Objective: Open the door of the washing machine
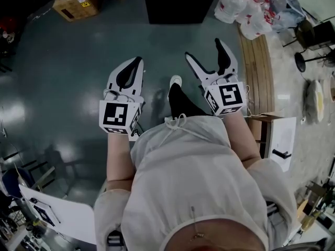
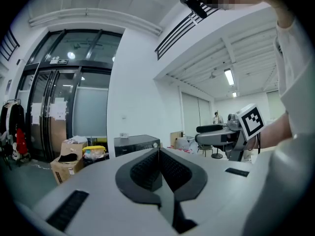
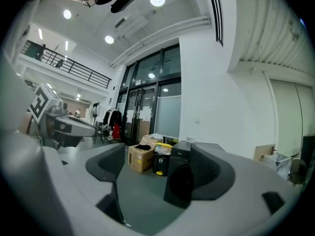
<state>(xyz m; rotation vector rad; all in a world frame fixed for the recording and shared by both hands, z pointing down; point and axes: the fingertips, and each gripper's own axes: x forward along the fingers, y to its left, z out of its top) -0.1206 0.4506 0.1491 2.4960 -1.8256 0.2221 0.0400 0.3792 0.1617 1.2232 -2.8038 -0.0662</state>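
The left gripper (image 1: 137,61) had its jaws together, empty. The right gripper (image 1: 204,49) held them wide apart, empty, with the washing machine (image 3: 180,178) well beyond.

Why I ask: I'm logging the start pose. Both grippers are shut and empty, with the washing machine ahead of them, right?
Not both: the right gripper view shows the right gripper open. The left gripper is shut, both are empty, and the washing machine is ahead of them.

Cardboard box (image 1: 76,4) upper left; plastic bags (image 1: 243,7) beside wooden bench (image 1: 259,72).
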